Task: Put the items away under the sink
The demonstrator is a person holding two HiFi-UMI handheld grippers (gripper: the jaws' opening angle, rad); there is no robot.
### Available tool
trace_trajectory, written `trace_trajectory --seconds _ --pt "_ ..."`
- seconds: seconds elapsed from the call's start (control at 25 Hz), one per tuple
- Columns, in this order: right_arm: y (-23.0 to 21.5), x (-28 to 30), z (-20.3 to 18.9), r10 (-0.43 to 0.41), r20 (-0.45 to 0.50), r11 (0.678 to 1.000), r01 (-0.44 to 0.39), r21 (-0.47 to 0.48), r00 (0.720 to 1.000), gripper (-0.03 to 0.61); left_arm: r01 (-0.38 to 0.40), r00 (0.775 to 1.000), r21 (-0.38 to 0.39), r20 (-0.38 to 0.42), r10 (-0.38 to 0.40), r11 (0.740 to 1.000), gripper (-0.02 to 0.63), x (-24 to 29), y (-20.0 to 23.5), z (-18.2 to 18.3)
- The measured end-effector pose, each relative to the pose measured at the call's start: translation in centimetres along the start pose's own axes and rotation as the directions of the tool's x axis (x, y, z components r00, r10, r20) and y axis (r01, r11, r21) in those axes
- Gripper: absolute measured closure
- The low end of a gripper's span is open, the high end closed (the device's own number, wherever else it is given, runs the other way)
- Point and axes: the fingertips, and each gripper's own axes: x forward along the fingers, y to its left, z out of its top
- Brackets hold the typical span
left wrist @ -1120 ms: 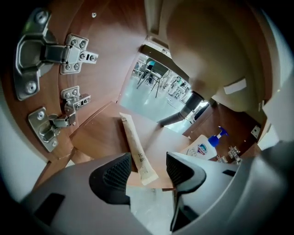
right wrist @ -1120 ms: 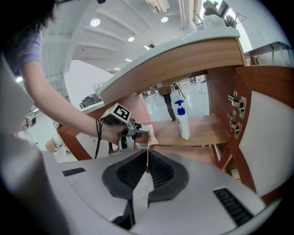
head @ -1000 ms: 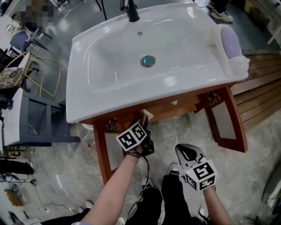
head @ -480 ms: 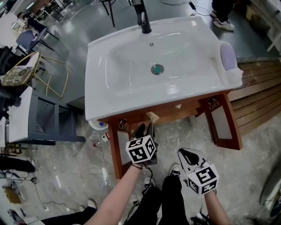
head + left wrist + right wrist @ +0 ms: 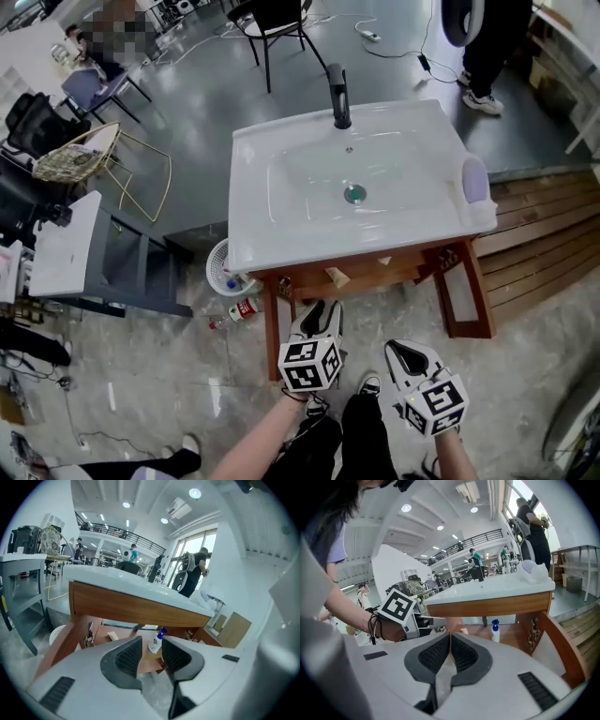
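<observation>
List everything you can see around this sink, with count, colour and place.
sink: one, white, atop the wooden vanity
faucet: one, black, sink's back edge
lilac item: one, sink's right edge
spray bottle: one, white with blue top, under the sink
basket: one, white, floor left of vanity
bottle: one, red-labelled, lying by the basket
chair: one, gold-framed, far left
left hand-held gripper: one, white, open, empty
right hand-held gripper: one, white, shut

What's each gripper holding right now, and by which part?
Nothing in either. The left gripper has its jaws apart and empty; the spray bottle seen between them sits farther off, under the sink. The right gripper has its jaws shut together, empty.
</observation>
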Motion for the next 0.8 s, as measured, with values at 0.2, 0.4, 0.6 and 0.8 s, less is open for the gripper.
trace_trajectory --seconds 0.2,0.4,0.6,0.8 --pt "1.9 -2.7 3.2 -0.025 0.032 0.999 0.026 -0.021 0.999 0.557 0.016 1.000 0.091 0.008 -0.017 0.996 0.474 -4.9 -1.6 2.0" --pt "4.2 -5.4 5.7 -0.065 0.079 0.998 0.063 0.027 0.995 0.557 0.033 0.999 0.174 0.033 -0.039 0.984 0.482 -10.6 -3.0 3.4" --pt "7.5 -8.1 7.8 -0.074 0.136 0.996 0.067 0.054 0.988 0.557 0.051 0.997 0.184 0.052 -0.062 0.982 0.486 -16.3 -3.4 4.1" --pt "11.6 -9.4 9.0 -0.069 0.150 0.997 0.064 0.037 0.986 0.557 0.045 0.992 0.230 0.103 -0.070 0.972 0.500 -21.5 -2.6 5.7"
